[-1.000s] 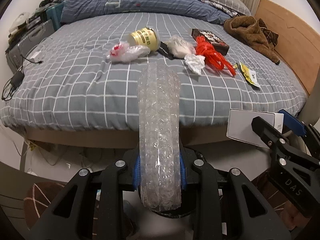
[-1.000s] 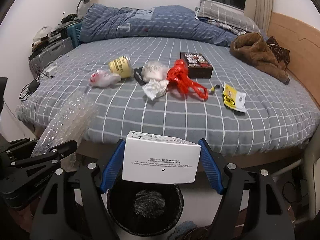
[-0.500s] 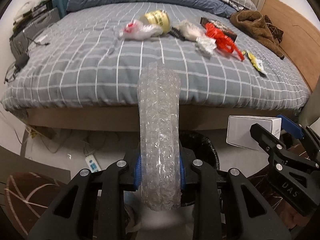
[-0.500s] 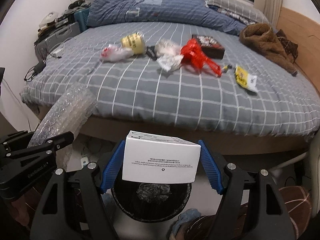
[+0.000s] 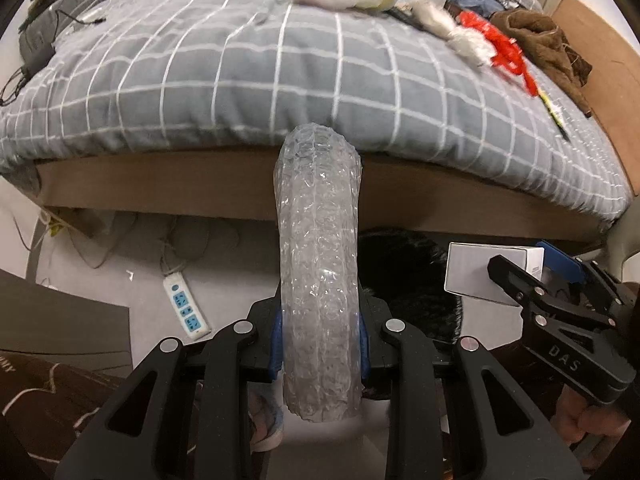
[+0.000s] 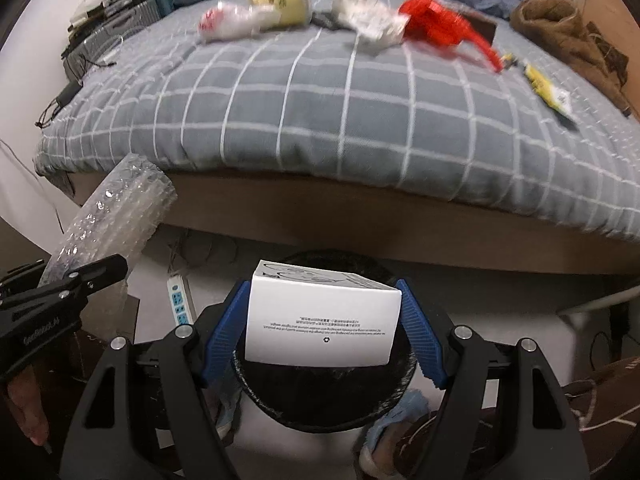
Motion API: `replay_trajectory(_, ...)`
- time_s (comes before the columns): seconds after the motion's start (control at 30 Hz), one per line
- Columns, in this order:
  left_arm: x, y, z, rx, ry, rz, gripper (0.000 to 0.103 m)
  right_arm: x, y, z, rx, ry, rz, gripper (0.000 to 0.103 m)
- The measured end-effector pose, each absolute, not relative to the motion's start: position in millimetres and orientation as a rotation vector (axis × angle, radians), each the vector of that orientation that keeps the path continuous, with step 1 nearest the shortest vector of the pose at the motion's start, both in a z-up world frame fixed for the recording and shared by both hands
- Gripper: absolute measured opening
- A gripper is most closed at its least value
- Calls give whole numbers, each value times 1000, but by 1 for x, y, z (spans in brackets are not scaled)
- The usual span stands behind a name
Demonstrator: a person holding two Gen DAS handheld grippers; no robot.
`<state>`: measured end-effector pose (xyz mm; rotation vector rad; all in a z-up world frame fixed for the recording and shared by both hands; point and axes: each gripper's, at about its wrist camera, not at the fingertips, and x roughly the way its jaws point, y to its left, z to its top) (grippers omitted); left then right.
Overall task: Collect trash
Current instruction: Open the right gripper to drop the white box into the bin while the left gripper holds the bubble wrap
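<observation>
Left wrist view shows the left gripper [image 5: 319,344] squeezing a roll of bubble wrap [image 5: 318,264] between nearly closed blue pads, with the black trash bin [image 5: 404,280] just behind it on the floor. Right wrist view shows the right gripper [image 6: 322,328] spread wide, pressing both sides of a white box [image 6: 322,320] right above the bin. More trash sits farther off on the grey bed [image 6: 320,120].

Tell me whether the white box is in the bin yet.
Not yet. The white box is clamped between the right gripper pads, held above the black bin, whose rim shows below it.
</observation>
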<state>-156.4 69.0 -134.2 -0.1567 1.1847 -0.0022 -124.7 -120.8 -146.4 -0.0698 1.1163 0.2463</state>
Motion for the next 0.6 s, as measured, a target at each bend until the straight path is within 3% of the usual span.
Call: replay_trajectory(0.6,-152,80,-175,-144,1256,38,26,-113,-101,-179,-98,1184,241,73)
